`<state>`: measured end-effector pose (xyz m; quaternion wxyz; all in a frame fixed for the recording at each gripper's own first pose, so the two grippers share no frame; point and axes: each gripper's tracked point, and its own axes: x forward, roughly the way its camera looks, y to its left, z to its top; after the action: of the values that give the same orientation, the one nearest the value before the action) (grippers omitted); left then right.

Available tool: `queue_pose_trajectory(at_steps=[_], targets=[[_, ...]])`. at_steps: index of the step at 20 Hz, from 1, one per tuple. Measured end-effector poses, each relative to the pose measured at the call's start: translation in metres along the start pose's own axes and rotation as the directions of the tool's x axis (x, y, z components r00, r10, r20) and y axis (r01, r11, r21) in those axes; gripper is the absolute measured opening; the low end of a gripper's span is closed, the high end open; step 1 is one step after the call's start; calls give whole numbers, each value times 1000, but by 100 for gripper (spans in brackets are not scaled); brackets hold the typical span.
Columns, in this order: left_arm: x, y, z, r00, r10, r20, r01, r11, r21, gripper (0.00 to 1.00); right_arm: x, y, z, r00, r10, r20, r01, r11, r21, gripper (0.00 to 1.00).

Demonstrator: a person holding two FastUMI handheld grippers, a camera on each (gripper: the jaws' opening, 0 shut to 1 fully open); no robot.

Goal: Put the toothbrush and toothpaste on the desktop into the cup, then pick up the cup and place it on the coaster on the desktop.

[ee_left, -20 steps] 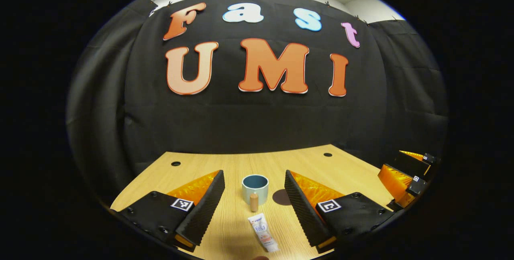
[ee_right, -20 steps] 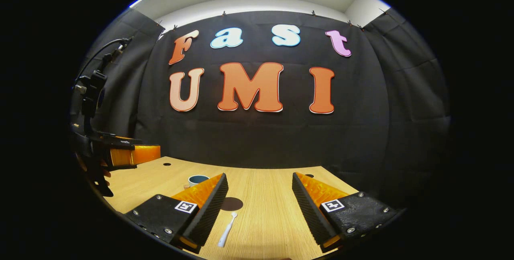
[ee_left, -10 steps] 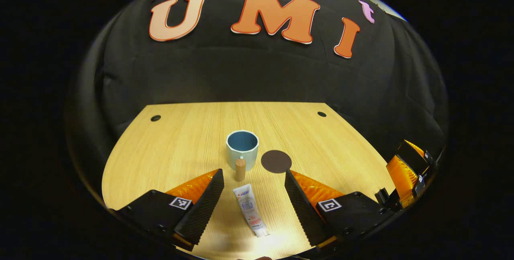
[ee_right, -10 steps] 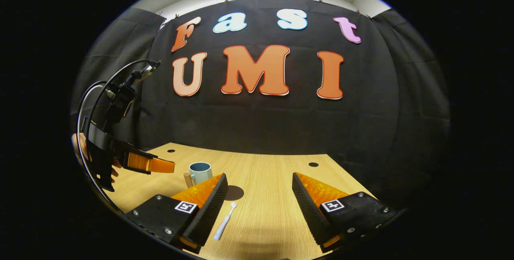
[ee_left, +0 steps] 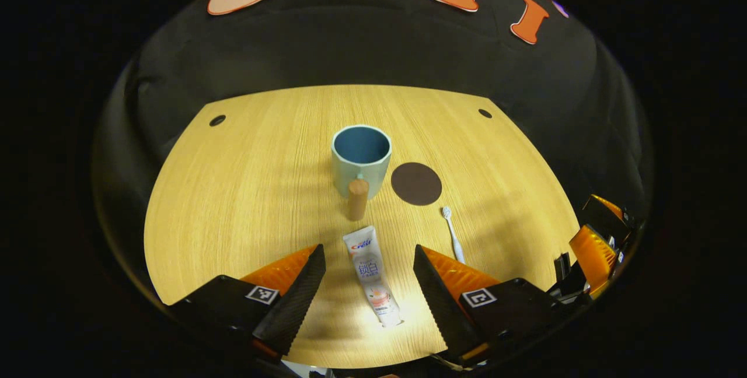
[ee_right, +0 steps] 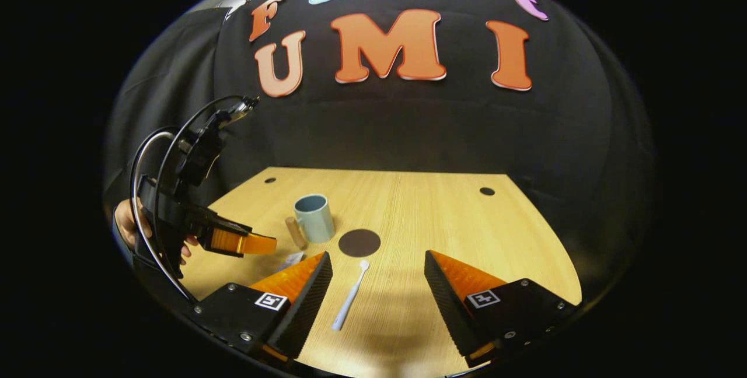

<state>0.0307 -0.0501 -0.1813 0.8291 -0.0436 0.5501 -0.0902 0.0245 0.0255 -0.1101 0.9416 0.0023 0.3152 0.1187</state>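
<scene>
- Toothpaste (ee_left: 372, 273) lies flat on the wooden desk (ee_left: 245, 191), lengthwise between the two fingers of the left gripper (ee_left: 369, 276) in the left gripper view — the fingers stand wide apart, one on each side of the tube, neither touching it.
- The tube's wide crimped end points toward the cup (ee_left: 360, 159); its cap end lies nearer the camera.
- The cup stands upright a little beyond the tube, pale outside and blue inside, with nothing in it, and its wooden handle (ee_left: 357, 198) sticks out toward the tube.
- A dark round coaster (ee_left: 416, 184) lies flat just beside the cup on its right, bare on top; cup and coaster are close, but I cannot tell whether they touch.
- A white toothbrush (ee_left: 452, 233) lies on the desk near the coaster, head toward it; its handle runs down behind the left gripper's right-hand finger.
- In the right gripper view the right gripper (ee_right: 378, 287) hangs above the desk (ee_right: 443, 220) with its fingers spread wide, and nothing is held.
- The toothbrush (ee_right: 349, 297) lies between those fingers, closer to the left-hand one, its head pointing at the coaster (ee_right: 359, 242).
- Farther off in that view the cup (ee_right: 314, 218) stands left of the coaster, and a hand (ee_right: 125, 223) at the left edge holds the left gripper (ee_right: 242, 244) above the desk — a corner of the toothpaste (ee_right: 290, 261) shows under it.
- The right gripper (ee_left: 595, 244) also shows at the right edge of the left gripper view.
</scene>
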Motion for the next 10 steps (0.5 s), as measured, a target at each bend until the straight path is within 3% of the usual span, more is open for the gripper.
queue_pose_trajectory(at_steps=[7, 8, 10], targets=[[20, 5, -26, 985, 0, -170, -8, 999, -43, 98, 30, 12, -27, 981, 38, -191, -40, 999, -7, 91], [23, 5, -30, 980, -2, -198, -9, 998, -56, 94, 32, 13, -29, 976, 40, -213, -42, 999, -3, 91], [28, 6, -36, 971, -4, -237, -13, 997, -71, 98, 40, 13, -35, 967, 41, -251, -41, 999, 4, 89]])
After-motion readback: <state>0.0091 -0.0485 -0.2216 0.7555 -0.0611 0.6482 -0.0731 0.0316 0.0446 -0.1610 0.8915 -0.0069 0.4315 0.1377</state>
